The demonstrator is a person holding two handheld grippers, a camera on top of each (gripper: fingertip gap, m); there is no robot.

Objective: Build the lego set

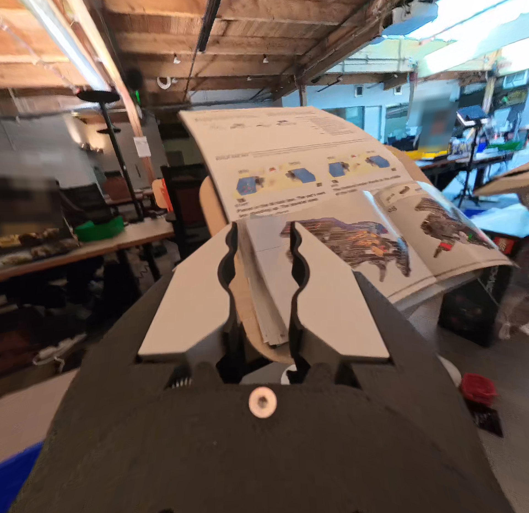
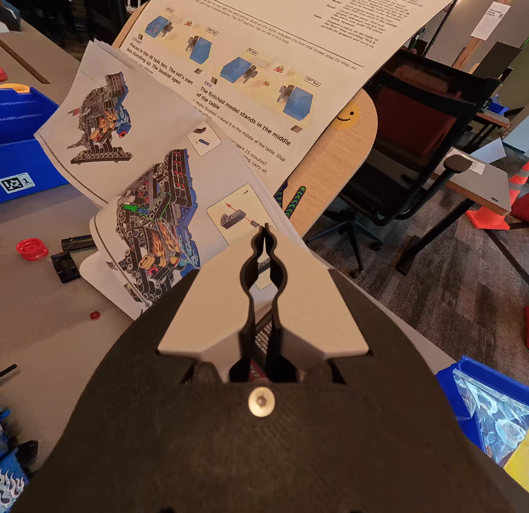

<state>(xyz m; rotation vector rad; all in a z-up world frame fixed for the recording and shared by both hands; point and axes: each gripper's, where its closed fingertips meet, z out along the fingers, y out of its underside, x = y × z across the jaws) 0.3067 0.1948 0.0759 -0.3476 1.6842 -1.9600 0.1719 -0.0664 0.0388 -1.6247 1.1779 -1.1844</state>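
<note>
The open Lego booklet (image 2: 160,212) stands on the table against a large printed instruction sheet (image 2: 257,55). One booklet page curls up off the table. My right gripper (image 2: 264,227) is shut at that page's right edge and seems to pinch it. In the left wrist view, my left gripper (image 1: 263,227) is open, with the left edge of the booklet (image 1: 343,241) between its fingers. A red wheel (image 2: 31,248), two black pieces (image 2: 77,241) and a small red stud (image 2: 94,315) lie on the table left of the booklet. Part of a blue flame-printed model (image 2: 11,470) shows at the lower left.
A blue bin (image 2: 23,132) stands at the left, and another blue bin (image 2: 458,390) with plastic bags at the lower right. The sheet leans on a wooden board (image 2: 343,155). Beyond the table edge are a chair (image 2: 415,127) and an orange cone (image 2: 492,215). My hands' fingertips stand some 30 cm from each other. Measured from the fingertips, the blue flame-printed model (image 2: 11,470) is 30 cm or so from the right gripper and 35 cm from the left.
</note>
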